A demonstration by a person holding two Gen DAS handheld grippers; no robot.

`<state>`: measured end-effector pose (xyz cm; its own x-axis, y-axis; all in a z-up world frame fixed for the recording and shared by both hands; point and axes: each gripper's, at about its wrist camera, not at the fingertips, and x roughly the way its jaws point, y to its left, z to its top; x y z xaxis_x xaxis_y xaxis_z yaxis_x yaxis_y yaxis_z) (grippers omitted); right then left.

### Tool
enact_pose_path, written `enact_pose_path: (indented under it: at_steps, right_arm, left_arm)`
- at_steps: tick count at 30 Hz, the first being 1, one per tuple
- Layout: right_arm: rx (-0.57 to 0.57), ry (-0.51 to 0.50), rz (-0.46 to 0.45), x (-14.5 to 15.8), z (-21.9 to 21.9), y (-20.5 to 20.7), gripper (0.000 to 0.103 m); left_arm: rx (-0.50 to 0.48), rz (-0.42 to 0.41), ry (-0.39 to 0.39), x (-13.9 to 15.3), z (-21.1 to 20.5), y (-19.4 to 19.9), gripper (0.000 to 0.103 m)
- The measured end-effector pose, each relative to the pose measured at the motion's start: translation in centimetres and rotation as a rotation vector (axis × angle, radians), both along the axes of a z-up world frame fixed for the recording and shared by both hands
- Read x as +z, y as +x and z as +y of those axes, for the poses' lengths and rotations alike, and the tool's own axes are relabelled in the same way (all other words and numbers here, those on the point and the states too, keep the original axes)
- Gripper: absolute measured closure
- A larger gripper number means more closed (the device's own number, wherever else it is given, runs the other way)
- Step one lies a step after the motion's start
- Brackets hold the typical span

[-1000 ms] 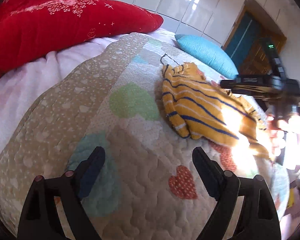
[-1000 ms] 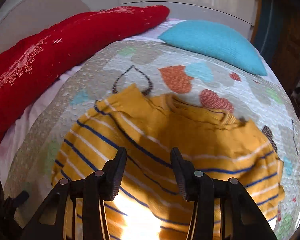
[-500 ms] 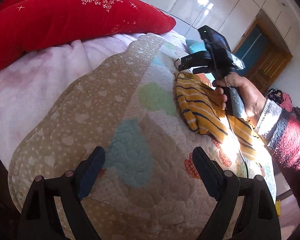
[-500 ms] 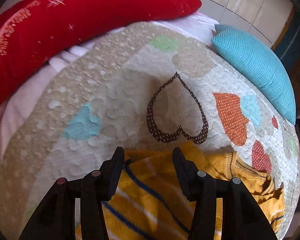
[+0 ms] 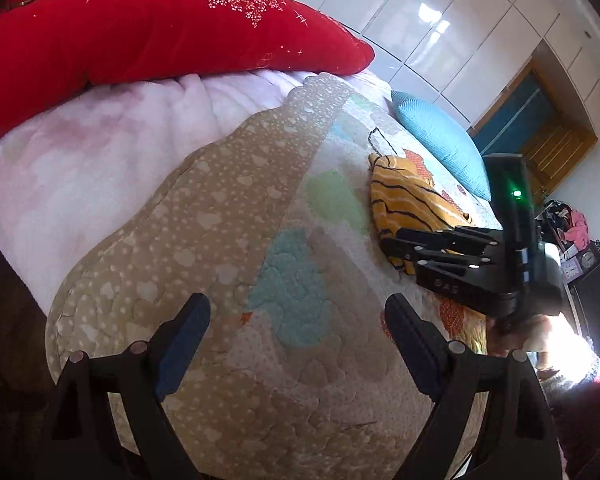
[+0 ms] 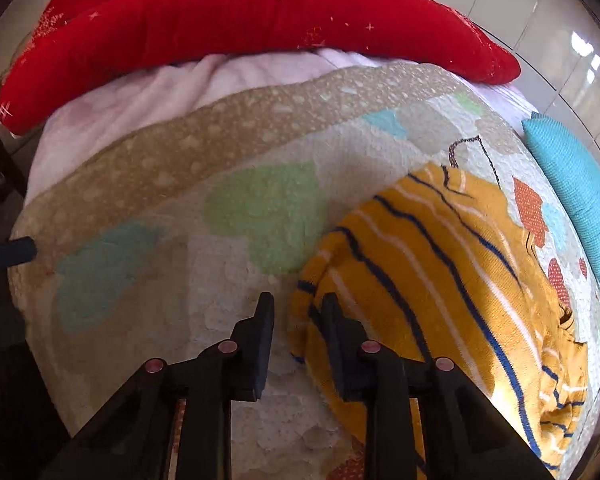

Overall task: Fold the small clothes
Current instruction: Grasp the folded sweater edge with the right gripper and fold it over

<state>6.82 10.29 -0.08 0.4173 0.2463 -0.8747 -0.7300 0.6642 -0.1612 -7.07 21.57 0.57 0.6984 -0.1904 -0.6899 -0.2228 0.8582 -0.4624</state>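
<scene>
A small yellow sweater (image 6: 440, 280) with blue and white stripes lies rumpled on a heart-patterned quilt (image 6: 228, 216). My right gripper (image 6: 296, 312) is open with a narrow gap, low over the sweater's near left edge; its right finger sits over the fabric, nothing held. In the left wrist view the sweater (image 5: 404, 200) lies far right, with the right gripper (image 5: 392, 248) over its near end. My left gripper (image 5: 296, 316) is wide open and empty above the quilt's near part, well apart from the sweater.
A red quilted blanket (image 5: 140, 32) lies at the back on a pink sheet (image 5: 100, 148). A blue pillow (image 6: 572, 192) lies at the right. White cupboards (image 5: 460, 32) and a wooden door (image 5: 548, 136) stand behind.
My right gripper has moved back from the sweater's far edge to its near left edge. My left gripper has drawn back and turned left, away from the sweater.
</scene>
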Motion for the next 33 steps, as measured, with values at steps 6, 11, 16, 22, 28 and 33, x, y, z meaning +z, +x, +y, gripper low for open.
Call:
enact_pose_path:
  at_steps: [6, 11, 16, 22, 28, 33]
  right_arm:
    - [-0.113, 0.065, 0.063, 0.2, -0.4, 1.4, 0.095]
    - [-0.244, 0.548, 0.401, 4.1, -3.8, 4.3, 0.095]
    - [-0.231, 0.503, 0.343, 5.0, -4.7, 3.8, 0.081]
    - [-0.082, 0.144, 0.103, 4.0, -3.9, -0.2, 0.049]
    - [0.161, -0.420, -0.427, -2.0, 0.3, -5.4, 0.037]
    - [0.215, -0.543, -0.594, -4.3, 3.8, -4.9, 0.048]
  left_arm:
    - [0.012, 0.016, -0.029, -0.6, 0.7, -0.4, 0.015]
    - [0.041, 0.012, -0.063, -0.7, 1.8, -0.9, 0.015]
    - [0.060, 0.014, -0.075, -0.9, 2.6, -1.3, 0.015]
    - [0.067, 0.022, -0.085, -1.4, 3.0, -1.1, 0.015]
    - [0.055, 0.022, -0.077, -1.3, 2.4, -1.0, 0.015]
    - [0.063, 0.027, -0.088, -1.2, 2.3, -1.1, 0.015]
